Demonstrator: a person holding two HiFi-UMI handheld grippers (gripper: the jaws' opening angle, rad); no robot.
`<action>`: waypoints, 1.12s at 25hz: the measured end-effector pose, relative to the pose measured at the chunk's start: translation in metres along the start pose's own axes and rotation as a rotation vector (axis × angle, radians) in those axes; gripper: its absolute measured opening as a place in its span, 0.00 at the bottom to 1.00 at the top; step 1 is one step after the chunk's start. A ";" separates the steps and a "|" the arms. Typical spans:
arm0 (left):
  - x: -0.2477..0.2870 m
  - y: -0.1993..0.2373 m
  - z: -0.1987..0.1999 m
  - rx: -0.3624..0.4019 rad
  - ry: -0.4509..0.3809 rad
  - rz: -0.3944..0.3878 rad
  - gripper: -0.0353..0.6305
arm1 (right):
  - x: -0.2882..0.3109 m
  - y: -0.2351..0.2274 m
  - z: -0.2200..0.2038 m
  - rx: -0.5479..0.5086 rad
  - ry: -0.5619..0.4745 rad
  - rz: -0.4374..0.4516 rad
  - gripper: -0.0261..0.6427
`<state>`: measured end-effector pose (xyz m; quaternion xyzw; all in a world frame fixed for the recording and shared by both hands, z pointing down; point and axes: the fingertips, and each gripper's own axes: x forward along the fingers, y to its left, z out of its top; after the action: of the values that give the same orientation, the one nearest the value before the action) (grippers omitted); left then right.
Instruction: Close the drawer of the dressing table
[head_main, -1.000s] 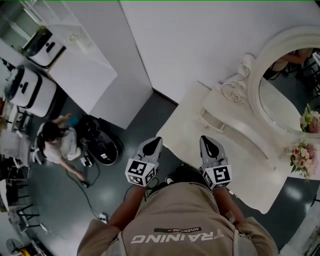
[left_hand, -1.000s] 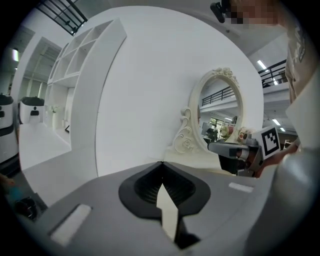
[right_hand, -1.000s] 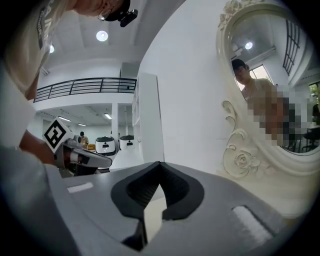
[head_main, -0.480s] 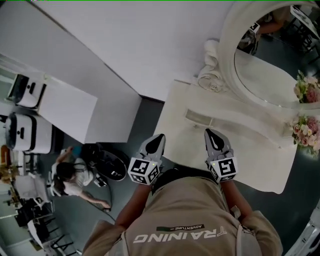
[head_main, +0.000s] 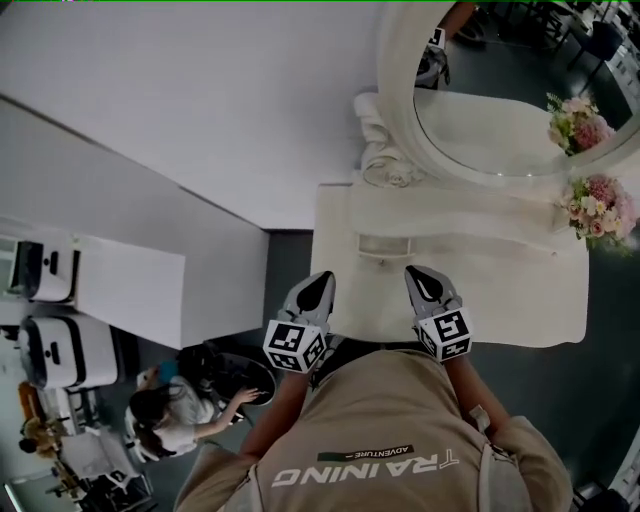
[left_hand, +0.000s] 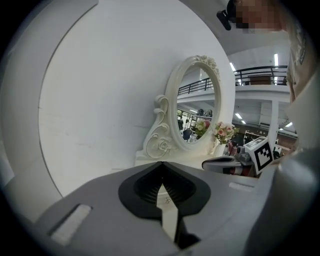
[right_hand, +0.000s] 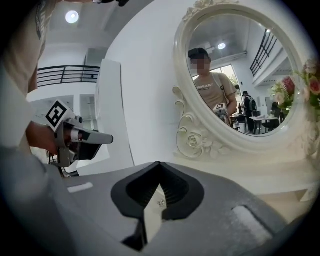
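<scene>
Dressing table (head_main: 500, 300) has swung square ahead; drawer (head_main: 385, 246), long axis left-right, lies just far of nearer right gripper (head_main: 419, 276); it and left gripper (head_main: 321, 282) both closed, empty

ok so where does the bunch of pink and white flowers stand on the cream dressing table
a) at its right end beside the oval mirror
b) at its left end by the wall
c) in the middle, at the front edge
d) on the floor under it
a: in the head view the bunch of pink and white flowers stands at the right end of the cream dressing table, right by the rim of the oval mirror.
</scene>
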<state>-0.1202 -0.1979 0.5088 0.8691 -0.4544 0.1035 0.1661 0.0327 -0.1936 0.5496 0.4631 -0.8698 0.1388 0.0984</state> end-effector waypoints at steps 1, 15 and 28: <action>0.000 -0.001 0.000 0.014 0.004 -0.017 0.08 | -0.001 0.001 0.000 0.014 0.002 -0.016 0.04; 0.038 0.008 0.000 0.054 0.008 -0.162 0.08 | 0.038 0.000 -0.040 0.080 0.142 -0.056 0.04; 0.048 0.037 0.000 0.009 0.015 -0.159 0.08 | 0.086 0.006 -0.131 0.240 0.428 -0.012 0.04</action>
<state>-0.1235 -0.2543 0.5320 0.9023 -0.3821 0.0987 0.1732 -0.0145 -0.2139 0.6982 0.4366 -0.8036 0.3356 0.2256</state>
